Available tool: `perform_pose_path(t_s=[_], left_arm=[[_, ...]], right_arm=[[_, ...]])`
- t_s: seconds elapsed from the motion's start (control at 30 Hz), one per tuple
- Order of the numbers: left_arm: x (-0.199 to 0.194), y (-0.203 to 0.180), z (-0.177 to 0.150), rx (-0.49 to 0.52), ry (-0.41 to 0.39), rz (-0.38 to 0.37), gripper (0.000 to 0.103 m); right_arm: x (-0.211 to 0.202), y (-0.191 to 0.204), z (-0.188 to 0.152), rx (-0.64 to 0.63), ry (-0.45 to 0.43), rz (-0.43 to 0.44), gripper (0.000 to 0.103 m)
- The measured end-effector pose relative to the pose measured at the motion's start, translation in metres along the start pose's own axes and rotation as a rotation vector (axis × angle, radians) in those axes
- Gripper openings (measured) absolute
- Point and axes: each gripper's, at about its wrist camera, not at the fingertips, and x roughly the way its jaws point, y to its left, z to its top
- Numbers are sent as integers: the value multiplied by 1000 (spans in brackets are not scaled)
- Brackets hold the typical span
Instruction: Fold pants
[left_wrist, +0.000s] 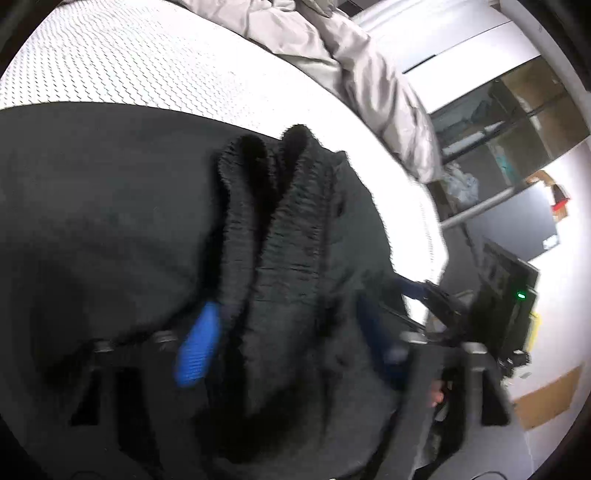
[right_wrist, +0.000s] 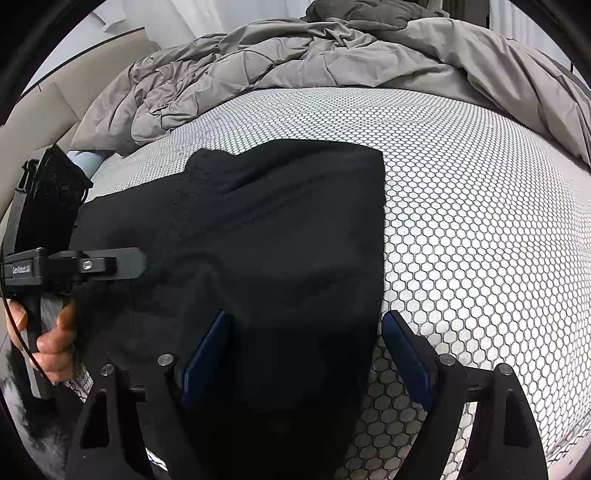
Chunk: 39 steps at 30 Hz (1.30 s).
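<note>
I'm mid-fold: black fleece pants (right_wrist: 280, 229) lying on the white honeycomb-patterned mattress (right_wrist: 480, 229). Left hand-held gripper (left_wrist: 284, 347) looking spread around the ribbed waistband, not clamped; right hand-held gripper (right_wrist: 306, 354) spread wide, straddling the cloth edge. Next I'm pinching both, carrying the fold over

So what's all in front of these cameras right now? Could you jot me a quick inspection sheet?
Surface: mattress, white with a honeycomb pattern.
Job's things: black pants spread on the mattress; ribbed waistband bunched between the left claw's pads.
Clutter: grey duvet crumpled at the far end.
Grippers: left claw around the waistband, grip unclear; right claw open, straddling the pants' edge.
Cables: thin black cable by the hand holding the left claw.
Surroundings: shelves, white wall.
</note>
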Motion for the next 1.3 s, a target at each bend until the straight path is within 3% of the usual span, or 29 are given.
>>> perform_pose_path(t_s=[0.1,0.17,0.3,0.4,0.5,0.6,0.63,0.7,0.8,0.93,1.0,1.13,1.23,1.3], left_arm=[[2,-3,-5,-20,-33,20,35],[-1,-15,-8,26,-57,46,24],[-43,-27,-4,38,-166,15,7],[-96,-26,-3,35,-273,-2,4],[-138,-15,-12,25,-337,64,4],[-156,12,-26,-4,-334,279,7],[-147,29,-27,-36,-272,348,11],[-132,58,-29,-114,-163,363,16],[-135,81,-34,-187,-147,292,22],[-157,86,-36,-193,-225,191,54],[-153,86,-23,-191,-253,132,57],[-127,93,10,-200,-206,58,58],[-89,96,31,-201,-104,84,65],[-78,98,36,-166,-99,96,65]], right_arm=[[15,0,6,-16,-1,-32,89],[22,-3,7,-12,7,-35,91],[12,-4,14,24,-28,-19,91],[-6,-4,16,47,-85,16,91],[-10,-2,16,44,-92,33,91],[-2,1,15,35,-55,40,91],[-1,1,14,32,-46,44,91],[2,4,14,21,-31,48,91],[3,7,13,10,-21,44,91],[-3,6,10,21,-26,62,91],[-3,7,10,26,-24,58,91],[2,12,11,15,-12,69,91],[8,20,11,-8,1,70,91],[11,22,10,-19,7,70,91]])
